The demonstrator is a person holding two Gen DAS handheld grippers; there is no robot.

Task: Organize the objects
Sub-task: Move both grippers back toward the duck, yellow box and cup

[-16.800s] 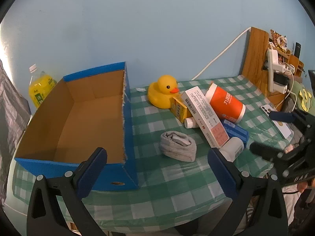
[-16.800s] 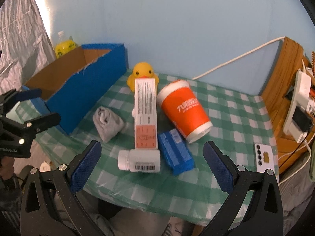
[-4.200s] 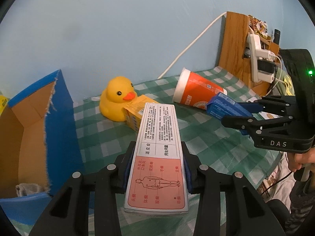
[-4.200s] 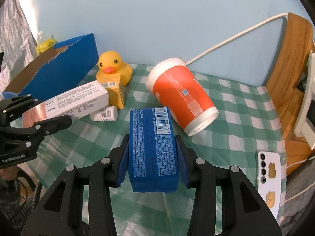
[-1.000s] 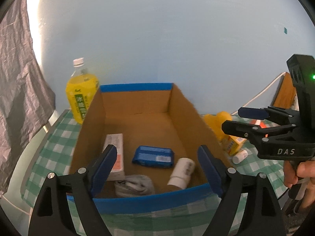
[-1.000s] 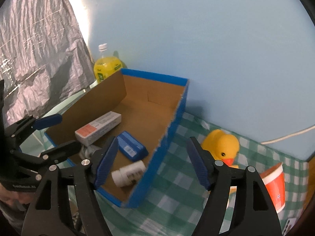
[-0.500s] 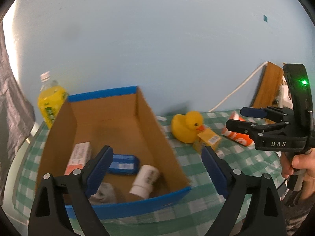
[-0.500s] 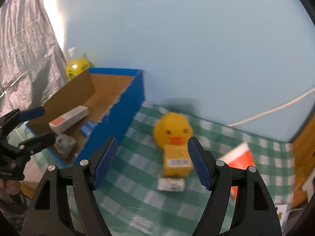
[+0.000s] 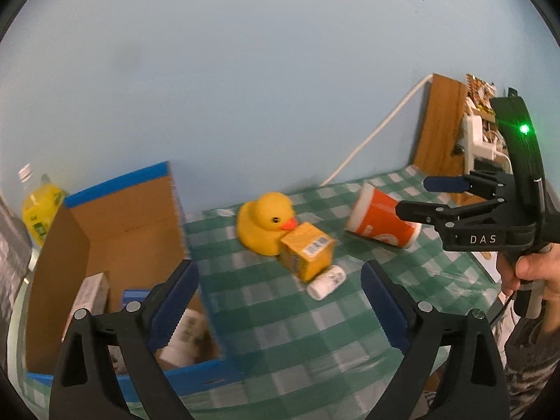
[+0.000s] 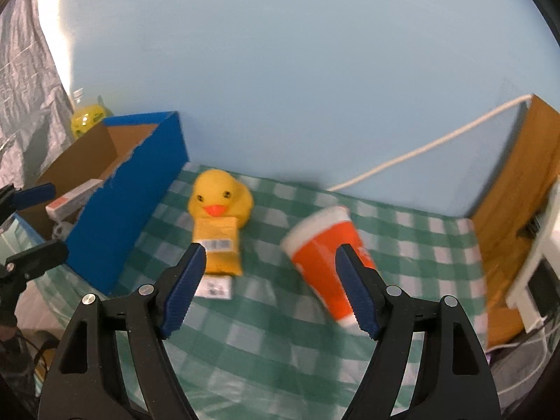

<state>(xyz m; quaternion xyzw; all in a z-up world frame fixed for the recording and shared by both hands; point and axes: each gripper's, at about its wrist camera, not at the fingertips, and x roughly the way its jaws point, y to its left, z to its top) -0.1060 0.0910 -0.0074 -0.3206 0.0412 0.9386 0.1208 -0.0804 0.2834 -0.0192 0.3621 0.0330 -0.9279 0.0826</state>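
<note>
From the left wrist, the left gripper (image 9: 280,297) hangs wide open and empty over the small white bottle (image 9: 326,277), which touches the yellow carton (image 9: 306,250) against the duck (image 9: 266,222); I'd pinch that bottle across its middle. From the right wrist, the right gripper (image 10: 269,288) gapes empty near the tipped orange cup (image 10: 327,260), best squeezed gently, bound for the blue box (image 10: 140,192).

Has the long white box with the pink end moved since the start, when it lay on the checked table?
Yes. The long white box with the pink end now lies inside the blue cardboard box, left of the yellow rubber duck.
</note>
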